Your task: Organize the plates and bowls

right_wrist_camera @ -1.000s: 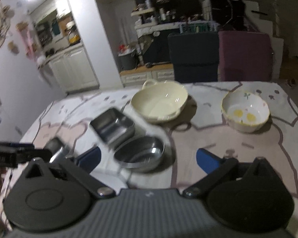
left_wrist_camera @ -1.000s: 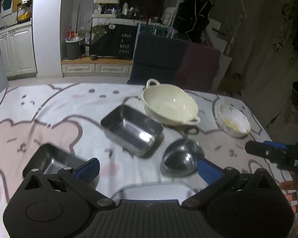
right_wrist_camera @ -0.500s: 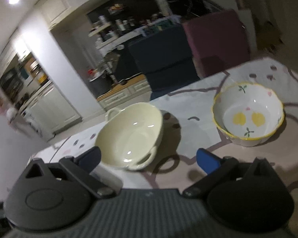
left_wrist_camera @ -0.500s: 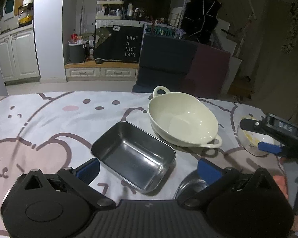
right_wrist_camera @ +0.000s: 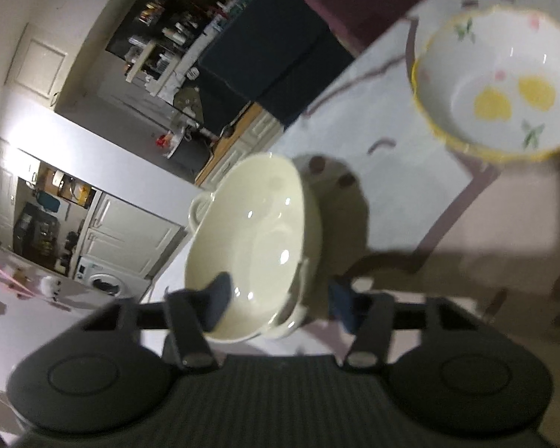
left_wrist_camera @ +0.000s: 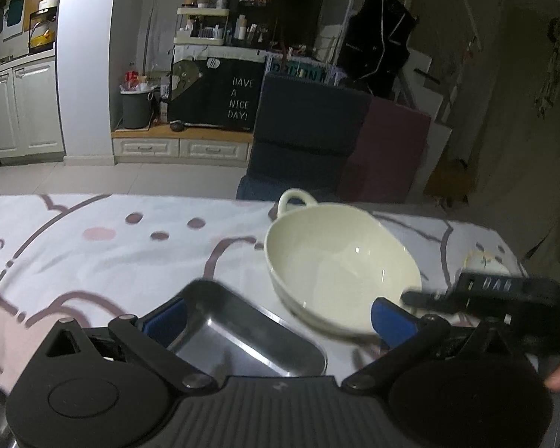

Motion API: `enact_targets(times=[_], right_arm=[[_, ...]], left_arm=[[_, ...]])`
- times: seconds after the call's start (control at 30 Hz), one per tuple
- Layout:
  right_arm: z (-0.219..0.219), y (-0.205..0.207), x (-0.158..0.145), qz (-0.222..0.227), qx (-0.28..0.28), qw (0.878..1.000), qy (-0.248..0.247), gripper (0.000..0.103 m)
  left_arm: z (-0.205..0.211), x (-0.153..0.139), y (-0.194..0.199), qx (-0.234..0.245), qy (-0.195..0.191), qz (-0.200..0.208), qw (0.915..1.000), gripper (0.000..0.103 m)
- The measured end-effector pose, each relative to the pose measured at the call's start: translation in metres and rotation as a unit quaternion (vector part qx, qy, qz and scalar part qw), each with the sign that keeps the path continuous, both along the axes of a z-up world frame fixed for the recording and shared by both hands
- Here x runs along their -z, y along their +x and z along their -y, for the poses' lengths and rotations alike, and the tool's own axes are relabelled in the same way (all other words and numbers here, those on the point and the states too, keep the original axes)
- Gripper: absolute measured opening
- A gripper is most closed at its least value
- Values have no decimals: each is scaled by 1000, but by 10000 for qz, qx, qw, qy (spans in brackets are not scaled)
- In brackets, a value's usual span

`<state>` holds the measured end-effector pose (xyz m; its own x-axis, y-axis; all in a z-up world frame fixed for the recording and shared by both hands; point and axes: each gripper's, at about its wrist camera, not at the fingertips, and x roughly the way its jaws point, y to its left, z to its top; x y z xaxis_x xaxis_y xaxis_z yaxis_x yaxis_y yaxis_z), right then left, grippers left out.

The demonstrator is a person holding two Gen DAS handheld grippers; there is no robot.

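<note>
A cream two-handled bowl (left_wrist_camera: 339, 265) sits on the patterned tablecloth, also in the right wrist view (right_wrist_camera: 250, 242). A steel rectangular tray (left_wrist_camera: 242, 332) lies just in front of my open left gripper (left_wrist_camera: 280, 321). A white bowl with a yellow rim and lemon print (right_wrist_camera: 504, 93) stands far right; only its edge shows in the left wrist view (left_wrist_camera: 485, 261). My right gripper (right_wrist_camera: 280, 302) is tilted and open, its fingers straddling the cream bowl's near rim and handle. It appears in the left wrist view (left_wrist_camera: 504, 291) beside the cream bowl.
The table's far edge (left_wrist_camera: 168, 196) faces a dark blue chair (left_wrist_camera: 310, 138) and a maroon one (left_wrist_camera: 388, 149). Kitchen cabinets (left_wrist_camera: 22, 112) and shelves stand beyond.
Both grippers moved forward toward the cream bowl. The right one rolled over and reached the bowl's near rim. The round steel bowl dropped out of view.
</note>
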<state>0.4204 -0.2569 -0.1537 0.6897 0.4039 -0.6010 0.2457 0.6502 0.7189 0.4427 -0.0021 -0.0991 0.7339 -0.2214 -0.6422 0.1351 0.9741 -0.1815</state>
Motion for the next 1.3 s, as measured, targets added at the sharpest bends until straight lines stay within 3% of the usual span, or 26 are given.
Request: enact_targets(times=[0.07, 0.17, 0.37, 0.43, 0.57, 0.7, 0.87, 0.97, 1.1, 1.2, 1.23, 1.3], right_arm=[[-4, 3, 2, -190, 78, 9998, 8, 46], [-8, 2, 5, -314, 173, 9994, -28, 24], [-5, -1, 10, -332, 140, 9993, 25, 18], [-3, -2, 5, -279, 231, 9991, -203, 12], [19, -1, 1, -187, 456, 9972, -562, 9], [43, -1, -2, -199, 647, 9957, -632, 9], [64, 1, -3, -135, 799, 9924, -927, 12], [67, 6, -5, -80, 613, 9917, -1127, 13], [81, 10, -2, -195, 435, 9961, -746, 13], [85, 9, -7, -212, 388, 9972, -606, 20], [86, 7, -10, -185, 370, 9972, -624, 31], [86, 3, -13, -141, 312, 9975, -621, 32]], left_arm=[[1, 1, 2, 23, -14, 70, 10000, 103], [3, 8, 3, 74, 5, 11, 10000, 103], [4, 14, 5, 38, 11, -101, 9999, 103], [4, 14, 5, 51, -50, -104, 9999, 102], [11, 13, 11, 200, -133, -90, 9997, 97], [21, 11, 27, 426, -329, -194, 9984, 82], [37, 13, 55, 549, -170, -237, 9981, 71], [43, 17, 77, 558, -133, -351, 9977, 61], [48, 26, 104, 491, -160, -522, 9973, 59], [50, 34, 121, 463, -232, -653, 9965, 55], [50, 36, 126, 452, -265, -692, 9962, 52], [50, 41, 137, 351, -435, -797, 9953, 45]])
